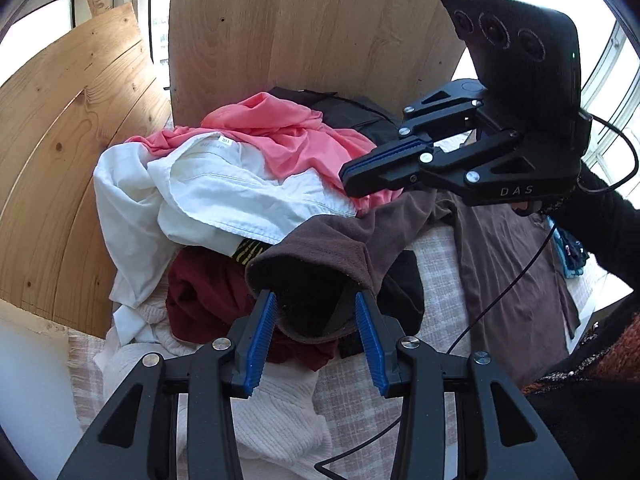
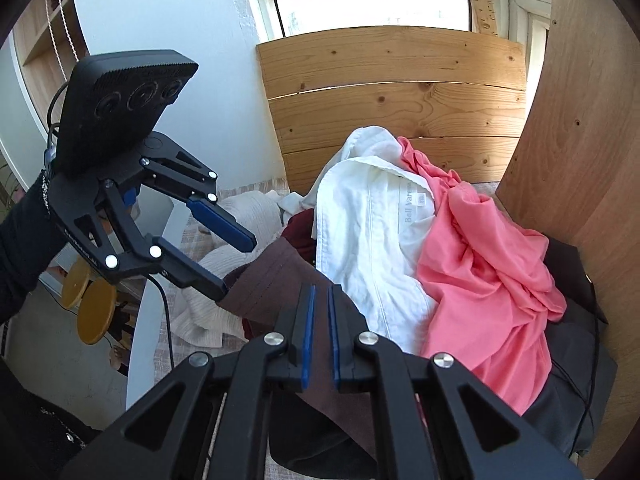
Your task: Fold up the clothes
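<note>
We hold our left gripper with fingers spread around the cuff of the brown fleece garment sprawled beside the unfolded heap, ready to pinch; our right gripper, fingers nearly pressed together, hovers over its cloth, apparently empty.

A pine plank panel stands upright below the window. A darker wood-grain board stands beside it. Two yellow discs sit low near a white wall. A checked cover lies flat.
</note>
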Motion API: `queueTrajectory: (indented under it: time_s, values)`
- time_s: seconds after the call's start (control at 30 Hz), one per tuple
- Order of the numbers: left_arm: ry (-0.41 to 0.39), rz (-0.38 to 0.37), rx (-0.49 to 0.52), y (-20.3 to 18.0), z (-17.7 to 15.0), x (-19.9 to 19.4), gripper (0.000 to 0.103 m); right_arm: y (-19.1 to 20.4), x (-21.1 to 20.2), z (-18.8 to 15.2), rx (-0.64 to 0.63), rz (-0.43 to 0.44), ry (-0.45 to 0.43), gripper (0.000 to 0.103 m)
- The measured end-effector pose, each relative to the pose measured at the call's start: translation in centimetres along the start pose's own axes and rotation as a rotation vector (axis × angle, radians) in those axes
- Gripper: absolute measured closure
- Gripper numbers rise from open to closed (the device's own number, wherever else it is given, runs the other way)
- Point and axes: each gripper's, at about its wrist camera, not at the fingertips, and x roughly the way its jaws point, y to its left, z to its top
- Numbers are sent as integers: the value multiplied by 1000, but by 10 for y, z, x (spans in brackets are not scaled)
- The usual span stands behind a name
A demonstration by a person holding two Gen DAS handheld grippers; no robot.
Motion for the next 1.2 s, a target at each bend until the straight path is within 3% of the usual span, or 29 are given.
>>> queueTrajectory:
  time_s: [0.27,0.43,0.5,0.6,0.7,0.8,0.9,0.97,1.2]
  values:
    - [8,-96,-57,-3,9,-6,52,-58,-30,-72,149,-128,47,92]
    - [90,-77,-116,0,21,21,49,-88,-53,-114,193,-227,79,92]
    - [132,-48,-127,-2,25,36,55,-102,-64,-132,192,-276,98,90]
    - [143,10,-138,-4,32,47,100,-132,-78,-164,210,-346,150,77]
    - [46,38,-168,-1,37,29,102,-162,-90,-198,250,-380,209,77]
    - [-43,-20,-235,5,39,-1,102,-173,-96,-216,228,-392,213,77]
    - [-72,-19,-280,3,42,-19,102,-167,-89,-217,133,-367,211,72]
    - [-83,-28,-300,-1,45,-26,102,-163,-79,-212,57,-401,217,67]
    - [-88,15,-280,-33,51,-43,102,-153,-46,-199,-160,-338,244,66]
